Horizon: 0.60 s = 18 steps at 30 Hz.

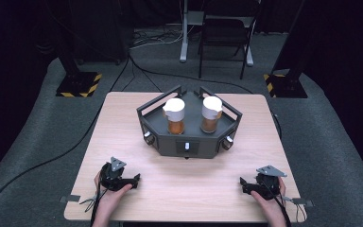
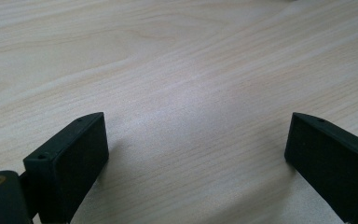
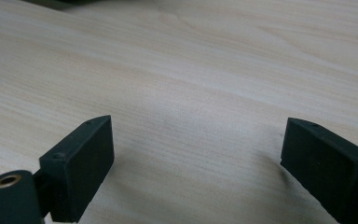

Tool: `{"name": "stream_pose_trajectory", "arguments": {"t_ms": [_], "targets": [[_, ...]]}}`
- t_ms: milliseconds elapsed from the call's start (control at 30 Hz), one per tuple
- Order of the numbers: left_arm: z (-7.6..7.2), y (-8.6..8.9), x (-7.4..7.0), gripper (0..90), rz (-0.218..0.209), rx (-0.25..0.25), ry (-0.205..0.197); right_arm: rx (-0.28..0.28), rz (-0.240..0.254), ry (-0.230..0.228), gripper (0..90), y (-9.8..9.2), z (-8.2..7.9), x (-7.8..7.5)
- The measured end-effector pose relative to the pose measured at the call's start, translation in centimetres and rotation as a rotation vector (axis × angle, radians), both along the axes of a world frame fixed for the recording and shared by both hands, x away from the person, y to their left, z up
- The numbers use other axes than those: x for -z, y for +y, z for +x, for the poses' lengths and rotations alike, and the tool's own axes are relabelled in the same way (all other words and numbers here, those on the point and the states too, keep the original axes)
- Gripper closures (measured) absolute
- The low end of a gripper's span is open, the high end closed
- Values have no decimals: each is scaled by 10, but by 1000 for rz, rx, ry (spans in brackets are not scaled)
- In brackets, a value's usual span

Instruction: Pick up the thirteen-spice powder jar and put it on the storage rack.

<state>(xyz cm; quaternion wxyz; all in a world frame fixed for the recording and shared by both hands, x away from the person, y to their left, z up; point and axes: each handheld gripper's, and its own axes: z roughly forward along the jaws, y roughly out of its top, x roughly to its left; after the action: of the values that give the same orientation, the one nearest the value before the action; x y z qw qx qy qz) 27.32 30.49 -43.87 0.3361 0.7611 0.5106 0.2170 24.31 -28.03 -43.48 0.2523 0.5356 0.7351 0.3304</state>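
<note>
Nearest the high camera, the left gripper (image 1: 131,180) and the right gripper (image 1: 244,184) rest on the wooden table (image 1: 123,123), each held in 1 hand at the near edge. Both stand wide and hold nothing: in the left gripper view (image 2: 196,140) and the right gripper view (image 3: 196,144) the 2 black jaws sit far apart with only bare wood grain between them.

Take the dark grey angular tray (image 1: 170,142) as the landmark. It sits at the middle of the table, beyond both grippers and between them. Inside it stand 2 jars with amber contents and white tops: the left jar (image 1: 175,116) in the tray's left half, the right jar (image 1: 211,114) in its right half, just beside each other but apart. Both are upright, so each long axis runs vertical, tops pointing up.

The move ahead likely turns on this: the jars lie forward and inward from each gripper, well apart from both. The left gripper is the nearer one to the left jar, the right gripper to the right jar. A sideways grasp around the upright body, taken over the tray's front wall, seems the natural approach.
</note>
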Motion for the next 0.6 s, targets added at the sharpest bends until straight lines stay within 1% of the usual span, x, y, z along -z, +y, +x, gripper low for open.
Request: {"name": "stream_pose_trajectory", "arguments": {"t_ms": [67, 133, 200, 267, 600], "targets": [[0, 0, 0, 60, 0, 0, 0, -1, -14, -5, 86, 2, -1, 0], [0, 0, 0, 59, 0, 0, -1, -6, -31, 2, 79, 5, 0, 0], [0, 0, 0, 60, 0, 0, 0, -2, -19, 9, 77, 3, 2, -1], [0, 0, 0, 59, 0, 0, 0, 3, 3, 27, 70, 0, 4, -2], [-1, 0, 0, 59, 0, 0, 1, -4, 1, 29, 57, 0, 5, -2]]}}
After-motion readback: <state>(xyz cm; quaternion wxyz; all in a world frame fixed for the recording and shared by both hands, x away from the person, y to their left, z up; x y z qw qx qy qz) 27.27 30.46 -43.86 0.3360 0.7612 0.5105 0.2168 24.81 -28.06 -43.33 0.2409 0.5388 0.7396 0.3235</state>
